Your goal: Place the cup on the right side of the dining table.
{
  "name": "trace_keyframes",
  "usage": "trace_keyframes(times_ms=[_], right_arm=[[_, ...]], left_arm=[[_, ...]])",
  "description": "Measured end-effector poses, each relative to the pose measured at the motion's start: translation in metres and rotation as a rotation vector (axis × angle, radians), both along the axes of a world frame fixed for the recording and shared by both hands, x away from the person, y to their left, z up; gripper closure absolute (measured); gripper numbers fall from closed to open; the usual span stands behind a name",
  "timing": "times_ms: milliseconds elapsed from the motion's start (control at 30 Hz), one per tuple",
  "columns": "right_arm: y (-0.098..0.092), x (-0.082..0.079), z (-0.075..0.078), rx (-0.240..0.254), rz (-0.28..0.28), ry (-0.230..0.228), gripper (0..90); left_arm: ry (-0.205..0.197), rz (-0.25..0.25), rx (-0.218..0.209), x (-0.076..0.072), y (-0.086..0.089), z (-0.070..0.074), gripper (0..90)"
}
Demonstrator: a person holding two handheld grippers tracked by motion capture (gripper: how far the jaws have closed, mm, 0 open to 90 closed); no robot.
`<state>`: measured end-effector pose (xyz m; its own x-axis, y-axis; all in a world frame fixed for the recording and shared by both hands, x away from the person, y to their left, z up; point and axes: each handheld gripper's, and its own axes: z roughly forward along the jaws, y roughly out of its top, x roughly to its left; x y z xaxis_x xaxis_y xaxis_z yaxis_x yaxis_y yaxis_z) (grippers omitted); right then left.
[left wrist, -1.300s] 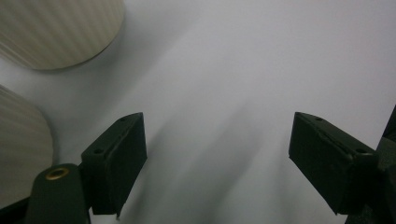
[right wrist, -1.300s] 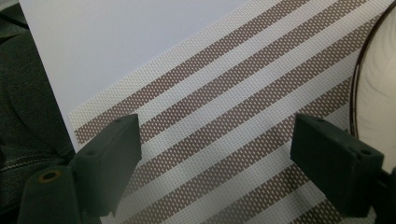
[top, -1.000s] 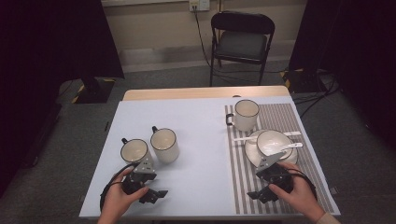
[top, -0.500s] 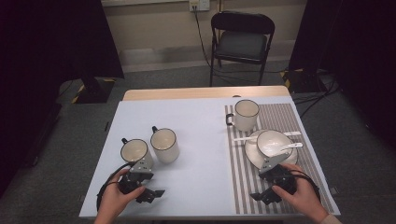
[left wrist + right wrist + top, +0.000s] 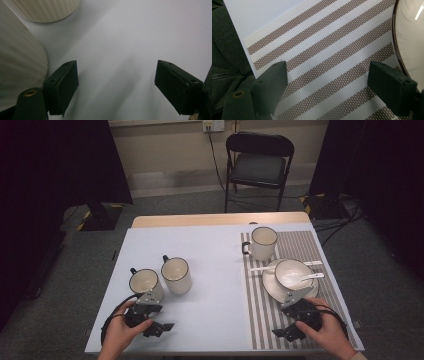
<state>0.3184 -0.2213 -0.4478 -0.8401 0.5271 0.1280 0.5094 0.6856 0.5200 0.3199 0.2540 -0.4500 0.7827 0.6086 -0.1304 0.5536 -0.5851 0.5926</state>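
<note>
At the lower left of the high view, the left gripper (image 5: 159, 326) rests low over the white table (image 5: 215, 270), its jaws spread wide with bare tabletop between them. Just above it stands a ribbed cream mug (image 5: 144, 283), the nearest thing to that tool; a second ribbed mug (image 5: 176, 275) stands just beside the first, to its right. Seen from the left gripper view, the near mug (image 5: 20, 75) is cut off by the left edge, a blurred ribbed wall close beside the left jaw, though whether they touch cannot be told. The second mug (image 5: 42, 10) shows as a clipped base at the upper left.

Toward the lower right of the high view, the right gripper (image 5: 286, 332) lies on the striped placemat (image 5: 255, 315), also released and holding nothing. Its hand (image 5: 327, 335) covers much of the tool. Just above it a plate (image 5: 274, 289) carries a bowl (image 5: 291, 272), with a spoon (image 5: 312, 276) resting across the bowl's right rim. From the right gripper view, the plate (image 5: 409, 37) is a curved, dark-rimmed edge cropped at the upper right, near the right jaw. A dark denim fabric (image 5: 227, 55) fills the left edge there, beyond the table's border.

Higher on the placemat stands a third mug (image 5: 263, 243). A folding chair (image 5: 259, 165) sits beyond the table, at the upper centre.
</note>
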Motion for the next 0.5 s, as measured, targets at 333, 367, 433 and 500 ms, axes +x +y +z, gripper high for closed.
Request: trace_keyframes(times_ms=[333, 367, 433, 500], right_arm=[[-0.009, -0.002, -0.001, -0.007, -0.027, -0.002, 15.8], [-0.009, -0.002, -0.001, -0.007, -0.028, -0.005, 15.8], [-0.01, -0.003, -0.001, -0.004, -0.031, 0.002, 15.8], [-0.012, -0.002, -0.001, -0.006, -0.034, -0.006, 16.0]], left_arm=[[0.004, 0.0, 0.006, 0.0, 0.004, -0.002, 18.8], [0.004, -0.002, 0.006, 0.0, 0.004, -0.002, 18.9], [0.004, -0.003, 0.004, 0.0, 0.004, -0.003, 18.8], [0.004, -0.006, 0.006, 0.0, 0.004, -0.003, 18.9]])
